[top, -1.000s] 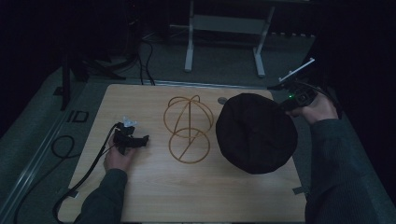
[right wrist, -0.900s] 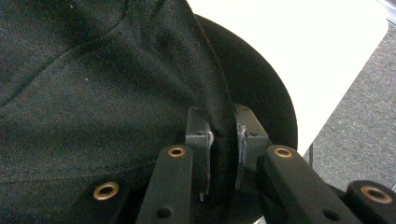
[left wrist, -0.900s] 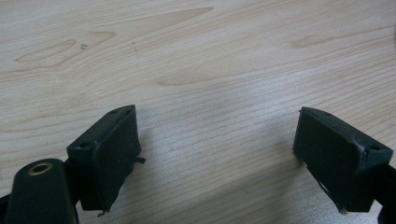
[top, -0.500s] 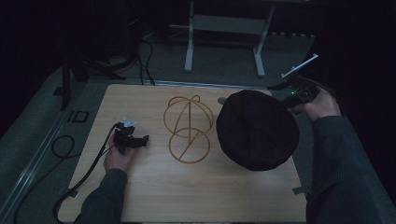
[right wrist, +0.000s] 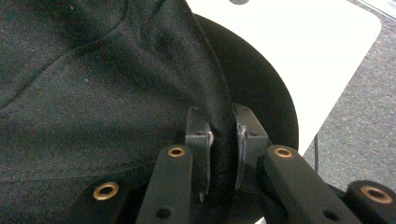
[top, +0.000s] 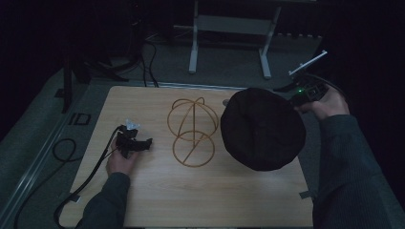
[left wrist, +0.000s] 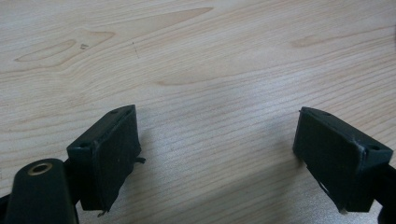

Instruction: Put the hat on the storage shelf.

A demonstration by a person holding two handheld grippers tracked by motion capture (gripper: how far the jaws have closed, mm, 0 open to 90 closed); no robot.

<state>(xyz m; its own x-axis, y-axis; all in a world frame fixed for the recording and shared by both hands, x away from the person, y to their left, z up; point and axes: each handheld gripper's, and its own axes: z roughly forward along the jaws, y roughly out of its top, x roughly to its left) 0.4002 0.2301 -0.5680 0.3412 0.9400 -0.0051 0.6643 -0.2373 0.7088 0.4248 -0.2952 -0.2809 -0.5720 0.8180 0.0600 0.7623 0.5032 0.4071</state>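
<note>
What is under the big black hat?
The round black fabric hat, pinched by the right gripper, hangs over the light wooden table and casts a shadow there. Anything lying beneath it is covered and cannot be seen.

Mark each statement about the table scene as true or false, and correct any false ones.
1. The right gripper is pinching the black hat. True.
2. The left gripper holds the wire stand. False: its jaws are open over bare table.
3. The wire stand lies between the left gripper and the hat in the high view. True.
4. The hat already sits on the wire stand. False: it is to the stand's right, held by its edge.
5. The table is wooden. True.
</note>
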